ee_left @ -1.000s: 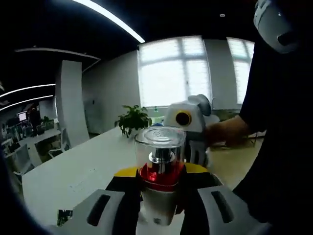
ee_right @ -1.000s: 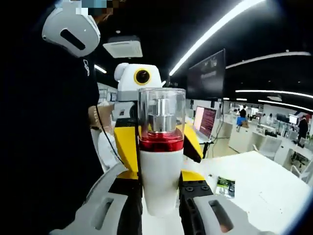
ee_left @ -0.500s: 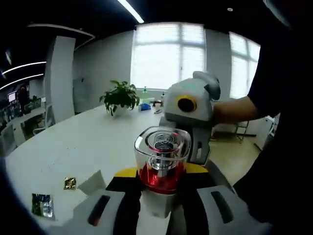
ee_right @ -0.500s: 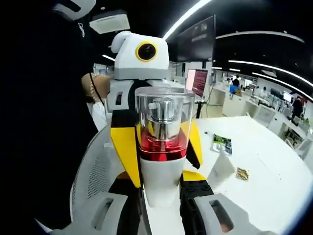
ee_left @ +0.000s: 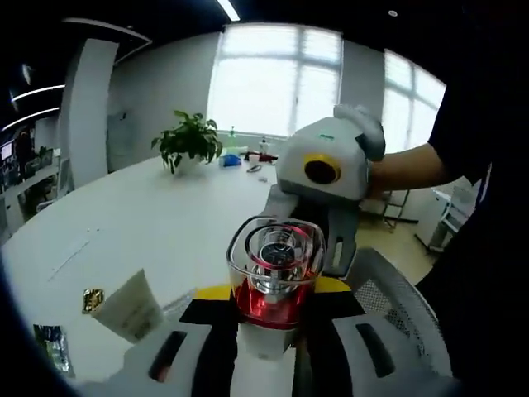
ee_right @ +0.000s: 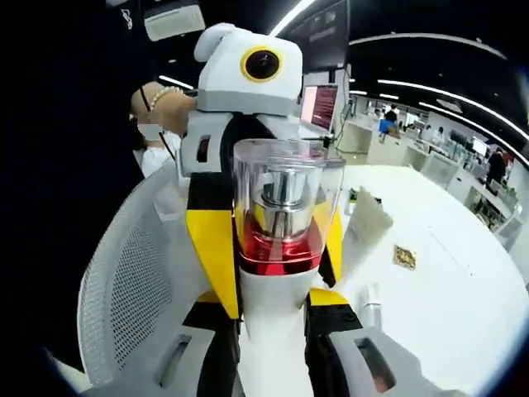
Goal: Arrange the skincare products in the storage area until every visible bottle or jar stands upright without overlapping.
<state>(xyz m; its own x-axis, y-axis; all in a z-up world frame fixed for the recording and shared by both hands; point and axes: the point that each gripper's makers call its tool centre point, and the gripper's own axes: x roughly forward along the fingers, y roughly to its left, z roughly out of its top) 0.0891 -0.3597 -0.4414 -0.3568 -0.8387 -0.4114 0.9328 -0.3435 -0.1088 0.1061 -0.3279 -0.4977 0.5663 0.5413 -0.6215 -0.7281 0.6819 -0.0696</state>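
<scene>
Clear-capped white pump bottle with a red collar is clamped by both the left gripper and right gripper; rigid, light, slick, best gripped on its white body.

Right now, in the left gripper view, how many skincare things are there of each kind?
Bottle: 1
Tube: 1
Sachets: 2, a gold sachet and a green sachet
Total: 4
</scene>
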